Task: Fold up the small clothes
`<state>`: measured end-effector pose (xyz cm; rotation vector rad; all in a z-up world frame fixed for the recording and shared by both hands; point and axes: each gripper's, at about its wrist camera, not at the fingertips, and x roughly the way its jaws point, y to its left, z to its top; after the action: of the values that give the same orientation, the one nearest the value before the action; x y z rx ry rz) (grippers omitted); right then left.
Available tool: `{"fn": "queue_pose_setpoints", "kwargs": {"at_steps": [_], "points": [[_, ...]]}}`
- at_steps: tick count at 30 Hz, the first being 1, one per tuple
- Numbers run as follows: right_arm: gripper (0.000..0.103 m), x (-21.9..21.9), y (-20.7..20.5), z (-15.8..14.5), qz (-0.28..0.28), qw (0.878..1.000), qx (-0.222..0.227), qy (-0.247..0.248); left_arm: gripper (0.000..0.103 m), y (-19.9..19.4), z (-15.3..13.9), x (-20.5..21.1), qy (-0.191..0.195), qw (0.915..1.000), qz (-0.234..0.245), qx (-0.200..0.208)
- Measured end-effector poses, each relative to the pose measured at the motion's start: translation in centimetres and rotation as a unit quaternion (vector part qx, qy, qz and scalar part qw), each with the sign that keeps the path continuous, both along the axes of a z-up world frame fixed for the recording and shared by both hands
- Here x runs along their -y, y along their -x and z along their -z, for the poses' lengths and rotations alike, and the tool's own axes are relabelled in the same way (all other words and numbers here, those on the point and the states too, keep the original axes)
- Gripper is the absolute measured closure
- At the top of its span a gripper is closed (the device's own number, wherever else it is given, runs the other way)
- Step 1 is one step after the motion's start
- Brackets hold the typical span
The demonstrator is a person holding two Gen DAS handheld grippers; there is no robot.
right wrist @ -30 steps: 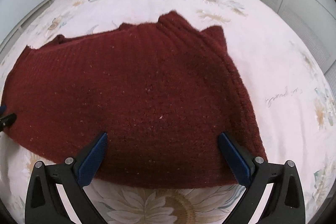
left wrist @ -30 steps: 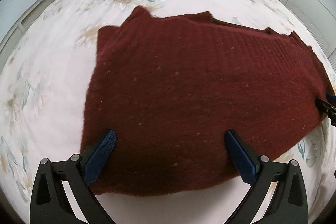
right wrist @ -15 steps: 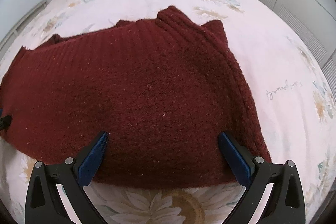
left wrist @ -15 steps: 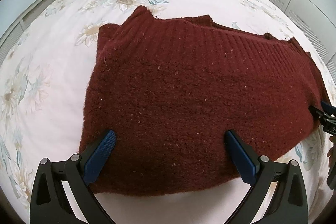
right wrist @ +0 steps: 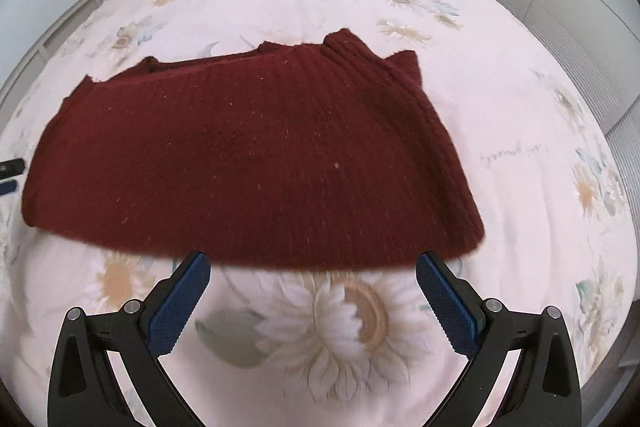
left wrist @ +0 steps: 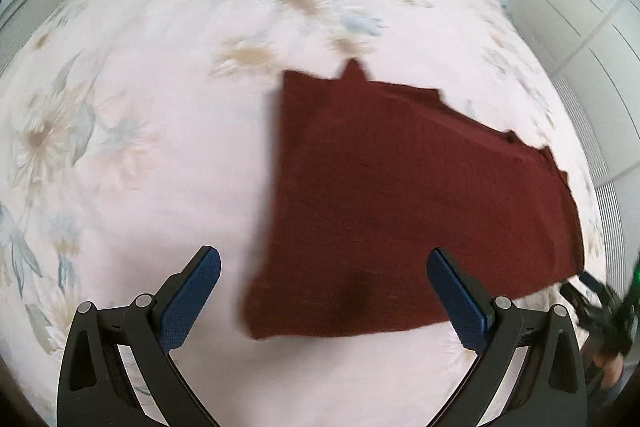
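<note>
Sweater (right wrist: 256, 163) lies crosswise on bed (right wrist: 520, 131), nearer right gripper (right wrist: 312, 301); left gripper (left wrist: 322, 297) off its corner, both wide open, empty.

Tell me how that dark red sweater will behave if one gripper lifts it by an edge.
The sweater is thick knit, already folded, so it would probably droop and unfold. Its fuzzy surface should grip the pads well. It likely drags on the bedspread rather than sliding.

Motion blur smears the dark red knitted sweater (left wrist: 404, 203) in the left wrist view, where the right tongs (left wrist: 600, 303) at 4 o'clock are blurred and cut off.
</note>
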<state>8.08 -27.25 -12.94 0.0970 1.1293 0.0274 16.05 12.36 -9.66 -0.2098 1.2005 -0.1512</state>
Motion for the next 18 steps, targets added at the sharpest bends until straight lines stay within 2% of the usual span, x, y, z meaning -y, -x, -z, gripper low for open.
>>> {"fn": "queue_pose_setpoints", "kwargs": {"at_steps": [5,8,13,16,18], "points": [[0.000,1.7,1.5,0.2,0.020,1.000,-0.011,-0.006,0.001,-1.8,4.4,-1.9,0.068,0.9955,-0.023,-0.062],[0.000,2.5,2.1,0.1,0.032,0.999,-0.016,-0.003,0.002,-2.6,6.3,-1.4,0.073,0.9932,-0.032,-0.085],[0.000,4.0,2.2,0.2,0.053,0.998,-0.015,-0.015,0.001,-3.2,6.9,0.1,0.047,0.9964,-0.008,-0.070],[0.000,4.6,2.3,0.2,0.062,0.998,-0.013,-0.016,0.002,-3.4,6.9,1.5,0.051,0.9961,0.021,-0.068],[0.000,4.8,2.3,0.2,0.066,0.998,-0.012,-0.019,0.009,-3.3,7.0,2.6,0.057,0.9948,0.045,-0.071]]}}
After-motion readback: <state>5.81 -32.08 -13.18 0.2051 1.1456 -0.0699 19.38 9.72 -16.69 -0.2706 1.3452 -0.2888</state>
